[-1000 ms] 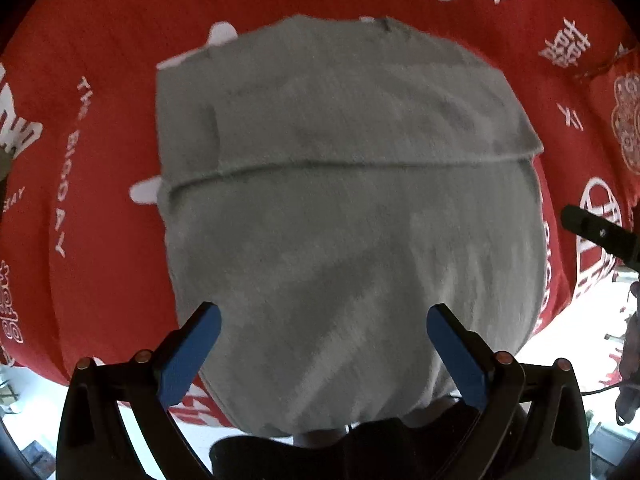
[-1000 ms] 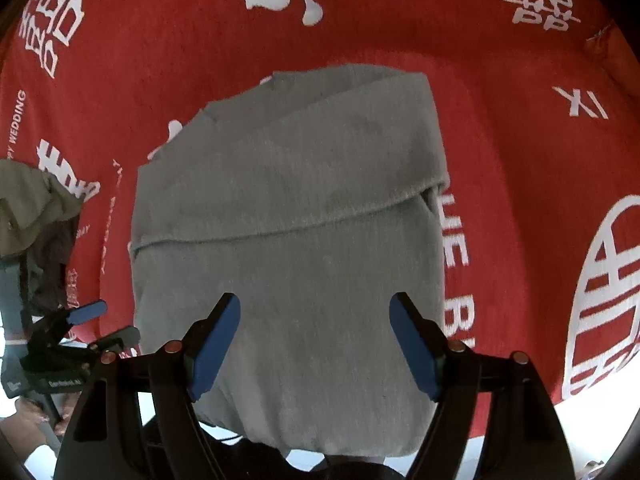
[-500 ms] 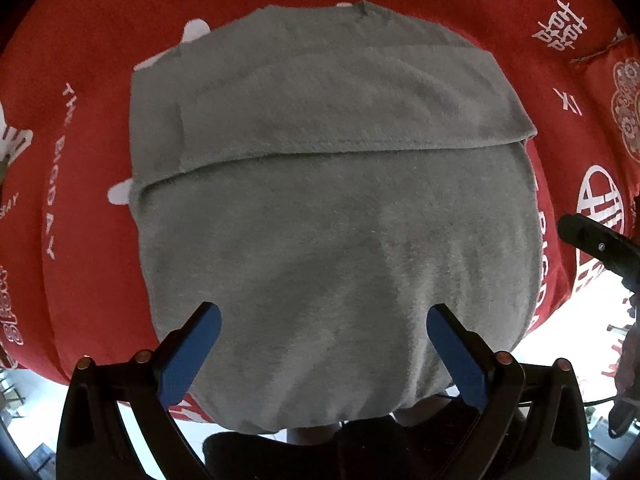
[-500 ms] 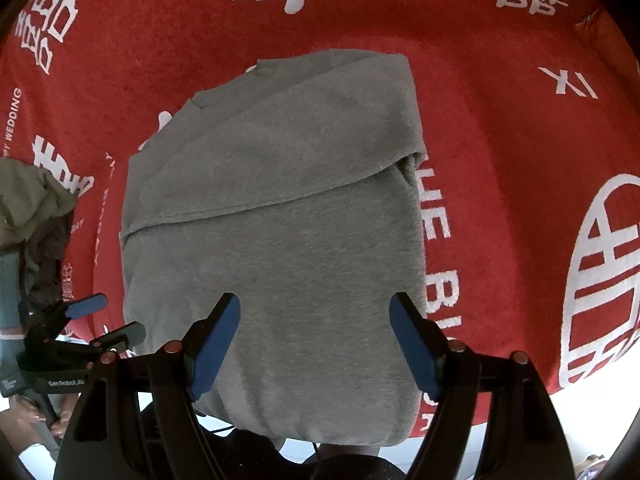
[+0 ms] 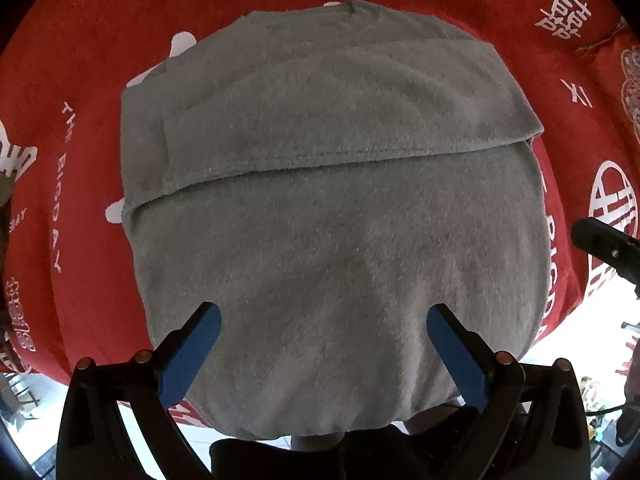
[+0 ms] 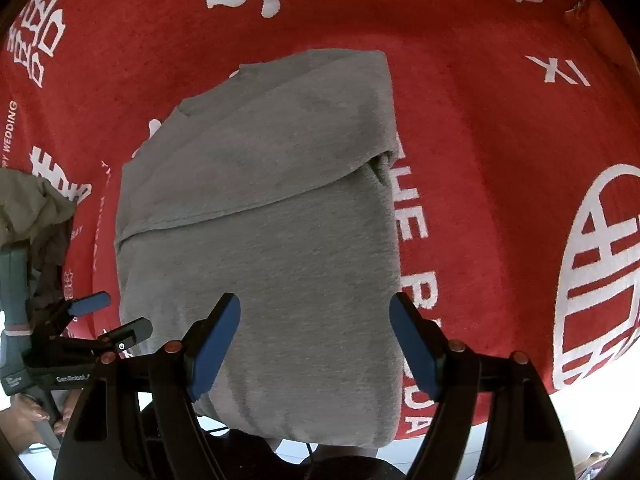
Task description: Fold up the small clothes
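Observation:
A grey garment (image 5: 332, 216) lies folded on the red cloth, its top part doubled over with a hem edge across the middle; its near end hangs over the table's front edge. It also shows in the right wrist view (image 6: 272, 232). My left gripper (image 5: 322, 348) is open and empty, its blue pads above the garment's near end. My right gripper (image 6: 316, 344) is open and empty over the garment's near right part. The left gripper also shows at the lower left of the right wrist view (image 6: 108, 316).
A red tablecloth (image 6: 500, 160) with white lettering covers the table. A pile of olive and dark clothes (image 6: 36, 216) lies at the left. The table's front edge runs just under both grippers, with floor below. The right gripper's finger (image 5: 604, 244) juts in at the right.
Both grippers have stayed open. The left camera has moved closer over the garment, which now fills more of its view. The right view has hardly shifted.

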A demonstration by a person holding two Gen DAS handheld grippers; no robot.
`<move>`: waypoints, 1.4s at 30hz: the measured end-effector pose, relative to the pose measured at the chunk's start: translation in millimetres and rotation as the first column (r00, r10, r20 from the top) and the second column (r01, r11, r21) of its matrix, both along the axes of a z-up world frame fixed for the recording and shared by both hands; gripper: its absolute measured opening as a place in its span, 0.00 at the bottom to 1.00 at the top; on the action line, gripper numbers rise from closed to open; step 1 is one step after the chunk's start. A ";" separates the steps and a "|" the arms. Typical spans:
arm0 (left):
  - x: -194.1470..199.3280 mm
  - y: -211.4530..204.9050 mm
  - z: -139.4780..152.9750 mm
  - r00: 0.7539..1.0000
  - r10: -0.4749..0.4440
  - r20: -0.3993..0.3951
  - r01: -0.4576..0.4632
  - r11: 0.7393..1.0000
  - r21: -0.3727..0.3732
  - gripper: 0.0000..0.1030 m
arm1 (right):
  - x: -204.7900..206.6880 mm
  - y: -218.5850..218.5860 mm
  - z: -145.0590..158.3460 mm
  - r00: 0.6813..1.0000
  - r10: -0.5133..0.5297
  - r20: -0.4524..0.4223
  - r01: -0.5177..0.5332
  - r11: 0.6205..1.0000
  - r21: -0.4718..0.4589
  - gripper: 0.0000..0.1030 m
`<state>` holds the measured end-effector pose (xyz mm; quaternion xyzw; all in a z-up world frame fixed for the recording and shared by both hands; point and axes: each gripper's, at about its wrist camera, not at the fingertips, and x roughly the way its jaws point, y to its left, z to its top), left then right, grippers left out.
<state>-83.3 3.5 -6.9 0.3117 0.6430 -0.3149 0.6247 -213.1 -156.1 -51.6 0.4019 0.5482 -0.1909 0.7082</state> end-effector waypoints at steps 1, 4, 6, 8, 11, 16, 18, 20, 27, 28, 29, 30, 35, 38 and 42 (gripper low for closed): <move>-0.6 -1.7 0.4 1.000 0.006 0.003 -0.006 1.000 0.003 1.00 | -0.2 -1.4 0.0 1.000 0.003 0.001 -0.003 1.000 0.000 0.78; -3.6 -4.4 3.1 0.999 0.027 0.018 -0.027 1.000 0.008 1.00 | -0.4 -6.6 2.0 1.000 0.019 0.011 -0.019 1.000 0.000 0.78; -6.5 -4.2 4.6 0.999 0.043 0.028 -0.043 0.999 0.008 1.00 | -0.3 -11.0 3.8 0.999 0.034 0.019 -0.034 0.999 -0.001 0.78; -8.4 -4.7 5.3 0.998 0.062 0.033 -0.062 0.998 0.008 1.00 | -0.8 -15.8 5.1 0.998 0.050 0.028 -0.050 0.999 0.001 0.78; -13.2 -3.5 6.1 0.995 0.097 0.039 -0.097 0.995 0.004 1.00 | -2.8 -21.7 3.6 0.997 0.069 0.040 -0.069 0.998 0.007 0.78; -19.7 5.9 7.1 0.990 0.132 0.048 -0.132 0.991 -0.003 1.00 | -10.2 -30.7 -3.6 0.996 0.072 0.051 -0.074 0.997 0.034 0.78; -20.2 12.9 8.1 0.989 0.140 0.053 -0.140 0.990 -0.002 1.00 | -14.8 -31.2 -6.1 0.996 0.062 0.058 -0.065 0.997 0.041 0.78; -18.7 22.3 8.9 0.988 0.141 0.061 -0.141 0.990 -0.009 1.00 | -19.5 -28.9 -9.0 0.996 0.058 0.068 -0.061 0.997 0.052 0.78; -8.2 76.7 -9.2 0.986 0.162 0.033 -0.162 0.987 -0.020 1.00 | -44.2 4.2 -35.1 0.997 0.053 0.058 -0.062 0.986 0.156 0.78; -7.9 85.7 -11.7 0.987 0.161 0.029 -0.160 0.987 -0.024 1.00 | -49.1 10.4 -39.8 0.998 0.050 0.048 -0.058 0.984 0.166 0.78; -7.5 95.6 -14.2 0.987 0.159 0.027 -0.158 0.987 -0.027 1.00 | -55.0 17.1 -45.6 0.998 0.047 0.034 -0.053 0.983 0.177 0.78; -7.2 104.3 -16.3 0.987 0.157 0.023 -0.156 0.987 -0.030 1.00 | -61.1 24.6 -52.1 0.999 0.046 0.018 -0.049 0.981 0.185 0.78; -7.3 159.0 -31.5 0.986 0.162 -0.037 -0.164 0.984 -0.063 1.00 | -88.4 58.3 -71.3 0.999 0.048 -0.020 -0.043 0.977 0.208 0.78; -9.7 187.0 -43.0 0.984 0.160 -0.082 -0.167 0.982 -0.088 1.00 | -102.2 78.0 -82.3 0.997 0.067 -0.027 -0.059 0.970 0.235 0.78; -12.5 209.5 -62.3 0.986 0.138 -0.090 -0.145 0.986 -0.086 1.00 | -113.5 97.6 -100.1 0.995 0.089 -0.044 -0.075 0.965 0.252 0.78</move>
